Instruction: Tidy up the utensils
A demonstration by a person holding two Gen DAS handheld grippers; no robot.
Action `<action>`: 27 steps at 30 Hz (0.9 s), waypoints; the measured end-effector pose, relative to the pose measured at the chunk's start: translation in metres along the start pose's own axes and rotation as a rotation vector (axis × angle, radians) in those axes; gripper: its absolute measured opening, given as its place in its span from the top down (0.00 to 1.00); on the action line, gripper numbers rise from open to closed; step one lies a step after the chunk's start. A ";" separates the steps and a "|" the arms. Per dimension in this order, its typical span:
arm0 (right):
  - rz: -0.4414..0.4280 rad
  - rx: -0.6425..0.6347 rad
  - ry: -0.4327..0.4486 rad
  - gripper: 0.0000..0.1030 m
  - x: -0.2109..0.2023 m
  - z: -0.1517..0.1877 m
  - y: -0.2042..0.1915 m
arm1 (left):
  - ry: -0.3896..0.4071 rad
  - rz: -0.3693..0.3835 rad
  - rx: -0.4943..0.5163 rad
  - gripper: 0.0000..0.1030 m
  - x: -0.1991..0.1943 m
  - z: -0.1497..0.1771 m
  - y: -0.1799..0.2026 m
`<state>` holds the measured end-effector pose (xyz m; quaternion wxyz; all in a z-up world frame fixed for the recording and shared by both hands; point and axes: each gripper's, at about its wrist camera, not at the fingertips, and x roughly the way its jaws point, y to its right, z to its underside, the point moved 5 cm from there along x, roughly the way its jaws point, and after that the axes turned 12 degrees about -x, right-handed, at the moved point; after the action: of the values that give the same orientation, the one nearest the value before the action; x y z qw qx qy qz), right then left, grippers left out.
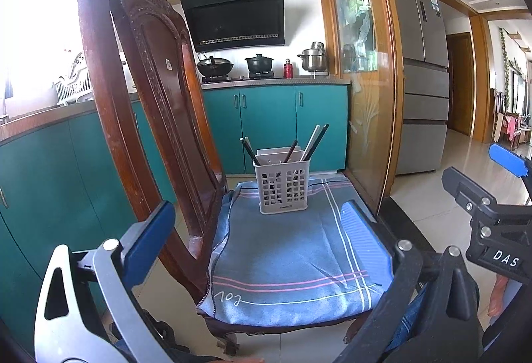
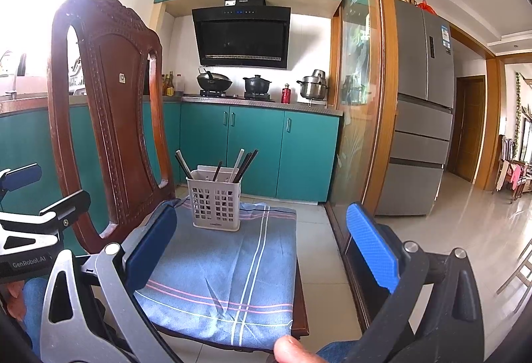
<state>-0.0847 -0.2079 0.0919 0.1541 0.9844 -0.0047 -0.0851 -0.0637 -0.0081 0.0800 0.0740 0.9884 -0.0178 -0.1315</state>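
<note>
A white slotted utensil basket (image 1: 282, 188) (image 2: 214, 203) stands at the far side of a blue striped cloth (image 1: 299, 256) (image 2: 226, 263) spread over a wooden chair seat. Several dark and white chopsticks (image 1: 316, 141) (image 2: 244, 163) stand in it, leaning different ways. My left gripper (image 1: 256, 230) is open and empty, held short of the basket above the cloth's near half. My right gripper (image 2: 262, 246) is also open with nothing between its blue pads (image 2: 372, 250), level with the seat's front. Its blue pad (image 1: 508, 160) shows at the right edge of the left wrist view.
The carved wooden chair back (image 1: 143, 90) (image 2: 109, 116) rises left of the basket. A wood-framed glass sliding door (image 1: 365, 80) (image 2: 362, 96) stands close on the right. Teal cabinets, a stove with pots (image 2: 232, 83) and a grey fridge (image 2: 422, 103) lie beyond. A person's fingertip (image 2: 292, 349) shows at the bottom.
</note>
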 end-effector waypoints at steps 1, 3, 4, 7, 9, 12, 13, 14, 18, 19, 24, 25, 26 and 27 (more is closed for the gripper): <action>0.000 -0.001 -0.001 0.03 0.000 0.000 0.000 | -0.002 0.001 0.001 0.04 0.000 0.000 0.000; -0.001 -0.003 -0.004 0.03 0.000 0.000 0.000 | -0.004 0.003 0.003 0.04 0.001 0.001 0.000; -0.002 -0.004 -0.005 0.03 0.000 0.000 0.001 | -0.005 0.002 0.005 0.04 0.001 0.001 0.000; -0.004 -0.007 -0.006 0.03 0.000 -0.001 0.001 | -0.009 0.001 0.004 0.04 0.002 0.002 0.000; -0.003 -0.008 -0.006 0.03 0.001 -0.001 0.002 | -0.015 0.002 -0.002 0.04 0.004 0.001 -0.001; -0.006 -0.006 -0.011 0.03 0.002 -0.001 0.003 | -0.017 0.006 -0.015 0.04 0.005 0.001 -0.003; -0.005 -0.003 -0.012 0.03 0.002 -0.001 0.003 | -0.016 0.004 -0.015 0.04 0.005 0.002 -0.003; -0.006 -0.001 -0.014 0.03 0.003 0.000 0.004 | -0.017 0.003 -0.013 0.04 0.006 0.002 -0.003; -0.010 0.001 -0.020 0.03 0.006 0.000 0.005 | -0.025 0.015 -0.011 0.04 0.007 0.005 -0.001; -0.011 -0.001 -0.021 0.03 0.006 0.000 0.005 | -0.026 0.018 -0.014 0.04 0.008 0.006 -0.001; -0.015 -0.008 -0.034 0.03 0.013 0.004 0.002 | -0.039 0.008 -0.009 0.04 0.014 0.009 -0.001; -0.017 -0.007 -0.039 0.03 0.015 0.005 0.002 | -0.042 0.009 -0.009 0.04 0.015 0.009 -0.001; -0.019 -0.007 -0.041 0.03 0.016 0.006 0.003 | -0.044 0.010 -0.009 0.04 0.016 0.010 0.000; -0.020 -0.006 -0.044 0.03 0.018 0.006 0.003 | -0.047 0.010 -0.009 0.04 0.017 0.011 0.000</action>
<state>-0.0683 -0.2129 0.0839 0.1562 0.9818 0.0022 -0.1081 -0.0498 -0.0103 0.0655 0.0788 0.9845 -0.0241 -0.1545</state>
